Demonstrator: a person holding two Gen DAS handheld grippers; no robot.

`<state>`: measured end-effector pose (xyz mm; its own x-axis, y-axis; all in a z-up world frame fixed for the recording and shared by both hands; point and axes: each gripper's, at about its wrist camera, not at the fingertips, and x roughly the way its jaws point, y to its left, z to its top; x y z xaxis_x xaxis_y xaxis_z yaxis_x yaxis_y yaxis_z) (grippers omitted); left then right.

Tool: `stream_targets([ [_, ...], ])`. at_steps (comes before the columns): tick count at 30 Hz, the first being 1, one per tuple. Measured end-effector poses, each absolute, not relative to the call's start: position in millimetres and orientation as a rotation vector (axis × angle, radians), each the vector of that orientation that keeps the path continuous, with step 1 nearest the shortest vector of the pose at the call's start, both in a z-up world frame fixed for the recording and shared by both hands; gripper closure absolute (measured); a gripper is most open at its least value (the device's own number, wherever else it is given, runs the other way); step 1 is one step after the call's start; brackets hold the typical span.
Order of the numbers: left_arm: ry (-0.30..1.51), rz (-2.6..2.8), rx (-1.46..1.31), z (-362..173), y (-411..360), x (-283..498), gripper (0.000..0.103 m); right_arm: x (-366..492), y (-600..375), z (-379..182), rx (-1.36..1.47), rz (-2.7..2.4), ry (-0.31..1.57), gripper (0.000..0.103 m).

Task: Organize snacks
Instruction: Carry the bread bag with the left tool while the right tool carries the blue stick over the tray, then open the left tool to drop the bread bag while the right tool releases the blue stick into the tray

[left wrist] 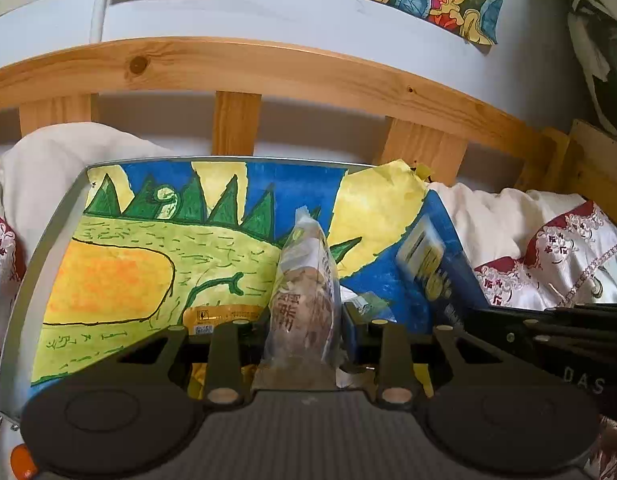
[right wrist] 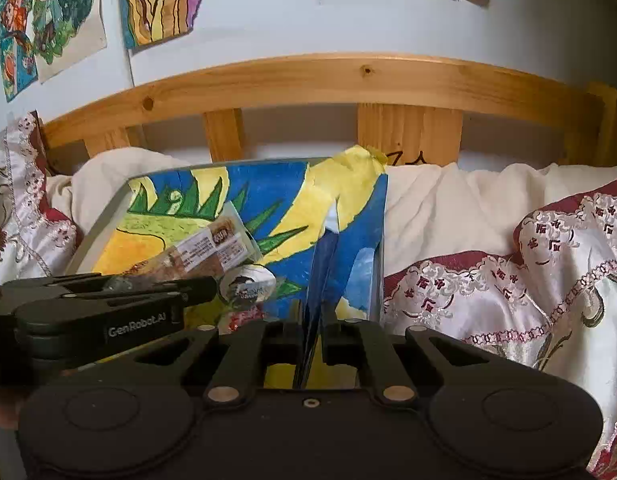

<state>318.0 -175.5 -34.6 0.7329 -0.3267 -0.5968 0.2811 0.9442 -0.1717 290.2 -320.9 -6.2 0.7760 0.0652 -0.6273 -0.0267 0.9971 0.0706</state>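
Left jaws clamping snack packet (left wrist: 304, 288), upright

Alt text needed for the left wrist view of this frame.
The left claw is shut on a clear plastic snack packet with brown contents, held upright over a metal-rimmed box lined with a green, yellow and blue drawing. A wooden bed rail runs behind.

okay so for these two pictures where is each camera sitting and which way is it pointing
Left wrist: on the left gripper, angled down at a painted box; its fingers clamp a clear snack bag.
Right wrist: on the right gripper, angled down, pinching the box's blue flap.
Shared: box, snack bag, wooden headboard; each view shows the other gripper.
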Motion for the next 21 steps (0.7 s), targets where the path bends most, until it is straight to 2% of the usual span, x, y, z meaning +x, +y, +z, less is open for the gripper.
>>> stream_targets([
  [3,0.688,-0.322,-0.067,-35.4,-175.2,319.5,0.067,290.3,-321.6,-8.5,0.059,0.03,0.681,0.083],
  [6,0.712,-0.31,-0.069,-37.5,-174.6,321.5,0.065,287.9,-322.7,-7.9,0.06,0.023,0.671,0.078],
  [9,0.718,-0.283,-0.066,-38.9,-173.4,321.4,0.053,285.0,-322.9,-7.0,0.05,0.012,0.662,0.068],
  [11,0.711,-0.267,-0.061,-38.4,-172.3,321.1,0.044,283.1,-323.1,-6.6,0.046,0.013,0.658,0.066],
  [15,0.703,-0.247,-0.058,-36.7,-169.2,319.9,0.037,280.0,-321.1,-6.7,0.041,0.018,0.654,0.057],
  [21,0.636,-0.222,-0.08,-26.8,-157.0,308.7,0.017,267.0,-318.1,-1.8,0.047,0.021,0.616,0.041],
])
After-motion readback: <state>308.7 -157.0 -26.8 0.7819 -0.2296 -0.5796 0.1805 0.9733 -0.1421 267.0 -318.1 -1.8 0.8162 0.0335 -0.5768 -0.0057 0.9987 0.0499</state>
